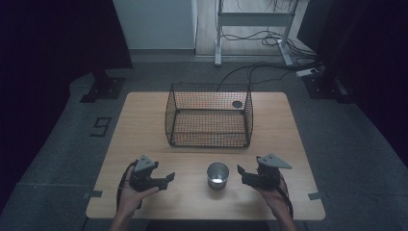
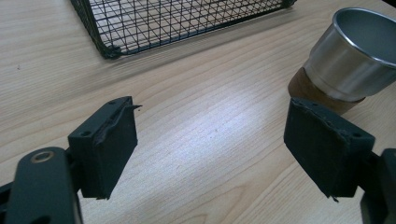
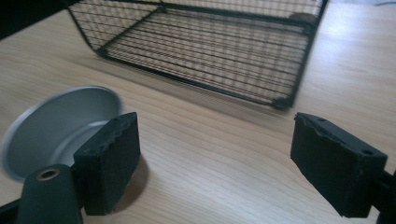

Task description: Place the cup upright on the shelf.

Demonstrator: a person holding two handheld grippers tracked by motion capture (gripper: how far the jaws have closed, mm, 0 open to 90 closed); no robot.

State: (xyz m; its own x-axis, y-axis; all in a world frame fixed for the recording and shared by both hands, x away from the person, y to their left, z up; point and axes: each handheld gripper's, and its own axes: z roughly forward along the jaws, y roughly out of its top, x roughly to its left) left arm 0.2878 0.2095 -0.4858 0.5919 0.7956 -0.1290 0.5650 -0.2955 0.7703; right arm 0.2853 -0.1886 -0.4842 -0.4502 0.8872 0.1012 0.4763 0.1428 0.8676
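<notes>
Standing upright on the table [image 1: 144, 120], the cup [image 1: 217, 175] has its long axis vertical and its open mouth up; metal body, brown base band seen in the left gripper view. It sits near the front edge, between your two grippers and in front of the wire basket [image 1: 209, 115], well apart from it. Your left gripper [image 1: 166, 179] points right toward the cup, jaws spread wide, nothing between the pads, not touching the cup. Your right gripper [image 1: 242, 173] points left toward the cup, just beside it; in the right gripper view the jaws are spread with only bare table between them, the cup off to the left of the left pad. A "9" [image 1: 101, 126] is marked on the floor left of the table.
</notes>
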